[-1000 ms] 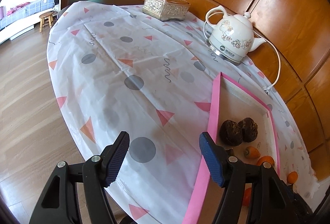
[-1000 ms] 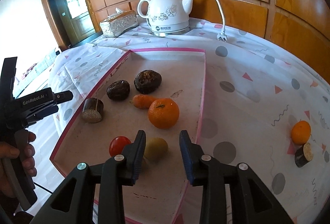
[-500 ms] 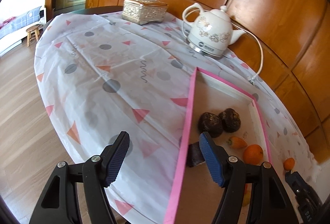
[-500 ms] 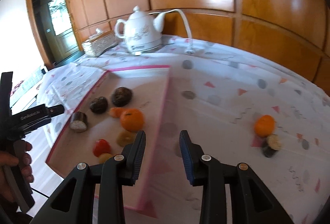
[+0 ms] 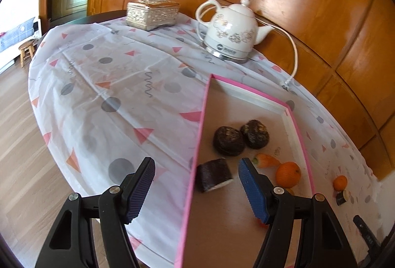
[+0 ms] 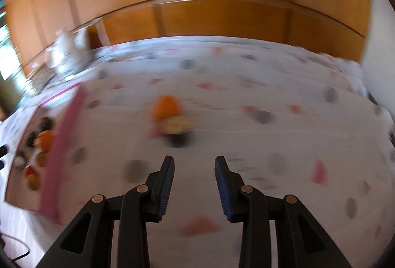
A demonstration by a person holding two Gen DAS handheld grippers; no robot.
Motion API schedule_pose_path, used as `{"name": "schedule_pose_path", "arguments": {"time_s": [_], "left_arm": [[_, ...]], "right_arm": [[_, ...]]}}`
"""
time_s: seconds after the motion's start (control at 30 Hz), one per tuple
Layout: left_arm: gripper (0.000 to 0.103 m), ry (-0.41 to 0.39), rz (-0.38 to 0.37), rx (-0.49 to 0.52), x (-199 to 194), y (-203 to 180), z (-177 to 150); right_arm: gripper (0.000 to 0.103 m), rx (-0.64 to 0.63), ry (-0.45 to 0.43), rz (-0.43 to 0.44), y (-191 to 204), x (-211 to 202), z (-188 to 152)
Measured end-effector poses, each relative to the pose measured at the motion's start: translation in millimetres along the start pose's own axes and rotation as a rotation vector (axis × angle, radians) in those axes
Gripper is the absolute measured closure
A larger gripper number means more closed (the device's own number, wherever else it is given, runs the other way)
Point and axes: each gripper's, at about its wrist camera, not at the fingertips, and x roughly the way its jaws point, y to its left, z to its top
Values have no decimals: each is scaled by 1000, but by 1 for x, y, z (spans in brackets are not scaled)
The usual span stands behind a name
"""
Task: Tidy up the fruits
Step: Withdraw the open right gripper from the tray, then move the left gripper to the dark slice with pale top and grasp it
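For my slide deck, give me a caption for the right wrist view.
Blurred: empty right gripper over the tablecloth, facing a small orange and dark piece.

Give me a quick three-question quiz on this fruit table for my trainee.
1. True or false: the right gripper holds a fruit.
2. What stands near the tissue box? A) kettle B) vase C) bowl
3. How many oranges lie outside the tray?
Key: 1 false, its jaws are open and empty; 2 A; 3 one.
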Motion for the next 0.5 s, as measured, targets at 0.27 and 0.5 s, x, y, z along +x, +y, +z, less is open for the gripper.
{"name": "schedule_pose_path", "arguments": {"time_s": [0.27,0.5], "left_arm": [[32,32,-96,113,-2,-48,2],[32,85,-232,322,-1,-126,-10]], "right_arm": [[69,154,4,-188,-87,6,-6],[69,235,-6,-324,-127,10,-14]]}}
